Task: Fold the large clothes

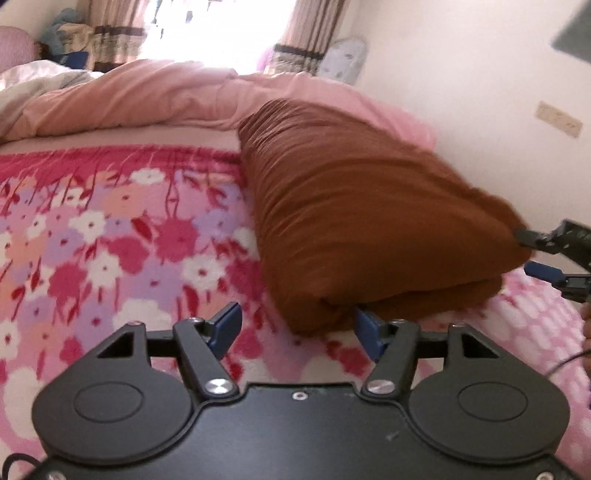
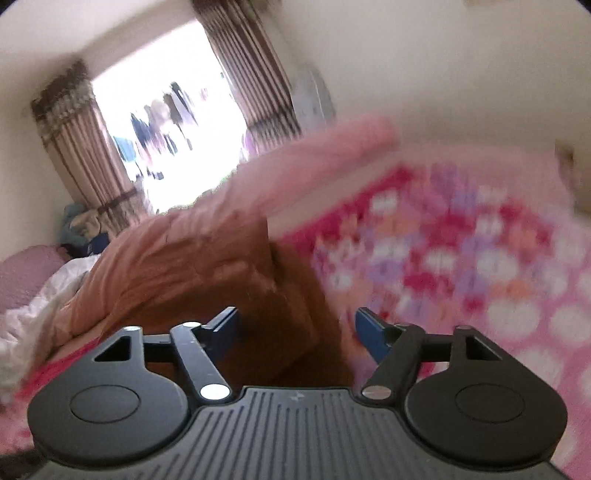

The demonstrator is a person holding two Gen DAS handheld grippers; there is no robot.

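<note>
1. Nearest in the left wrist view, the left gripper (image 1: pixel 297 330) has its two blue-tipped fingers spread wide apart and holds nothing. Its right fingertip (image 1: pixel 367 332) sits just at the near end of the garment; whether it touches the cloth cannot be told.
2. In the right wrist view, which is blurred, the right gripper (image 2: pixel 297 332) also has its fingers wide apart, with brown cloth showing between them and nothing clamped.
3. The brown garment (image 1: pixel 354 221) lies folded into a thick, long bundle on the floral blanket (image 1: pixel 110 240), on the right side of the bed, running away from the camera.
4. At the right edge of the left wrist view, the right gripper appears again at the bundle's near right corner, fingers parted, the upper tip against the fabric.
5. Beyond the bundle, a pink quilt (image 1: pixel 147 96) is heaped across the bed.
6. Farthest back, striped curtains (image 1: pixel 118 33) frame a bright window (image 2: pixel 166 122), and a wall socket (image 1: pixel 559 119) is on the pale wall.
</note>
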